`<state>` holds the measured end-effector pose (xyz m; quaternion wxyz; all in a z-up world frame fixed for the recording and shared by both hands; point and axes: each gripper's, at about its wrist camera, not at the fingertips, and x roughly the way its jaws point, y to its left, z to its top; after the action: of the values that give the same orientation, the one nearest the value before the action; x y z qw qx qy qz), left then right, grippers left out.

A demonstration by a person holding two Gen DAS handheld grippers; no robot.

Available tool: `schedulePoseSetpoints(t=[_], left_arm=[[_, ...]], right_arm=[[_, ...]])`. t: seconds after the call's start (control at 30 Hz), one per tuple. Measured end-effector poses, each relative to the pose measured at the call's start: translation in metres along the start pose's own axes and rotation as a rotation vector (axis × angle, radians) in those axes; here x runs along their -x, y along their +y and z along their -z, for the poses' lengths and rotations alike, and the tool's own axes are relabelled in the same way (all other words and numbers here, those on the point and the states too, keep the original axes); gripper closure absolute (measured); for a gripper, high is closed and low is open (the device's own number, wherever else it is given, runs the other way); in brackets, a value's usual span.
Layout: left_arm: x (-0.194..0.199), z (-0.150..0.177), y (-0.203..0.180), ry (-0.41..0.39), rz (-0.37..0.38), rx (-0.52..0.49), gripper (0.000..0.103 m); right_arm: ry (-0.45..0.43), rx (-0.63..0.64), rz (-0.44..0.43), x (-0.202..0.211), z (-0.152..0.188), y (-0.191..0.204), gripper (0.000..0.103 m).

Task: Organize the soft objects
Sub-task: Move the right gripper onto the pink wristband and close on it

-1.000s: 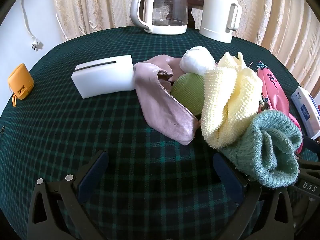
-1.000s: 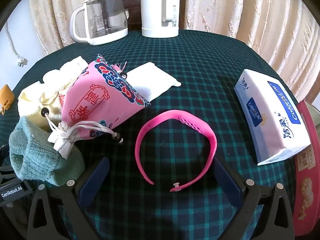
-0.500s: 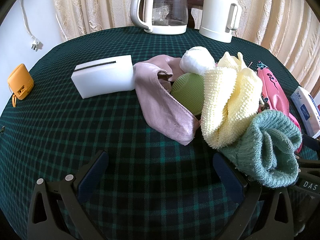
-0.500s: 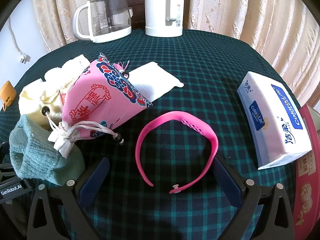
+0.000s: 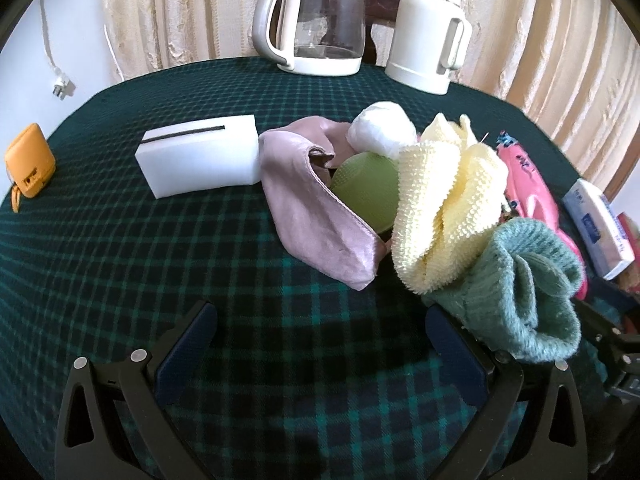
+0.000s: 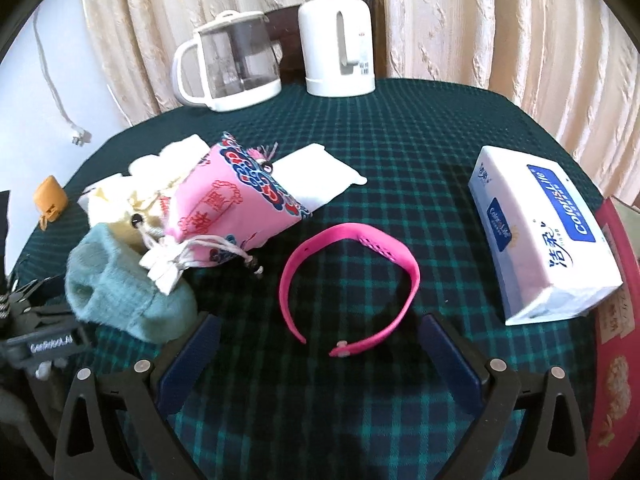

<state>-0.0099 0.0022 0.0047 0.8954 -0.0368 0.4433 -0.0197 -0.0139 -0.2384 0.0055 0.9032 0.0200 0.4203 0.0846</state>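
Note:
Soft things lie heaped on the green plaid table: a mauve cloth [image 5: 316,208], a green ball [image 5: 366,188], a white bundle [image 5: 380,130], a yellow knit cloth [image 5: 444,208], a teal knit hat [image 5: 524,292] and a pink drawstring pouch [image 6: 236,204]. The hat also shows in the right wrist view [image 6: 120,288]. A pink silicone band [image 6: 352,284] lies just ahead of my right gripper [image 6: 320,344], which is open and empty. My left gripper [image 5: 320,332] is open and empty, its right finger beside the hat.
A white foam block [image 5: 200,156] and an orange case [image 5: 30,164] lie left. A glass kettle [image 5: 316,20] and a white flask [image 5: 428,32] stand at the back. A tissue pack [image 6: 540,232] and a red box [image 6: 616,340] lie right. A white pad [image 6: 316,176] lies behind the pouch.
My right gripper has pulled back and tilted, so the band and pouch sit higher in its view. The left gripper's view is nearly unchanged. Both grippers stay open.

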Motion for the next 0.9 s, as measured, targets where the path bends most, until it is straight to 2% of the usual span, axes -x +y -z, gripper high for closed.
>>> schedulePoseSetpoints(t=[0.03,0.1,0.27,0.4,0.63,0.7,0.9], left_arm=[[-0.001,0.002,0.002,0.000,0.001,0.002,0.000],[0.003,0.001,0.008,-0.006,0.027,0.016,0.000],[0.015,0.007,0.018,-0.041,0.051,0.049,0.000],[0.026,0.014,0.020,-0.074,0.048,0.040,0.000],[0.039,0.018,0.029,-0.117,0.035,0.040,0.001],[0.042,0.018,0.030,-0.125,0.040,0.044,0.003],[0.050,0.017,0.029,-0.140,0.059,0.026,0.003]], right_arm=[[-0.004,0.001,-0.003,0.002,0.001,0.000,0.005],[-0.006,0.002,-0.002,0.004,0.002,-0.001,0.016],[0.015,-0.019,-0.029,0.001,0.002,-0.008,0.030],[-0.004,-0.035,-0.019,0.007,-0.001,-0.016,0.031],[-0.045,-0.067,0.056,0.018,-0.011,-0.039,0.031],[-0.033,-0.068,0.071,0.012,-0.015,-0.043,0.038],[-0.005,-0.048,0.067,-0.007,-0.027,-0.043,0.046]])
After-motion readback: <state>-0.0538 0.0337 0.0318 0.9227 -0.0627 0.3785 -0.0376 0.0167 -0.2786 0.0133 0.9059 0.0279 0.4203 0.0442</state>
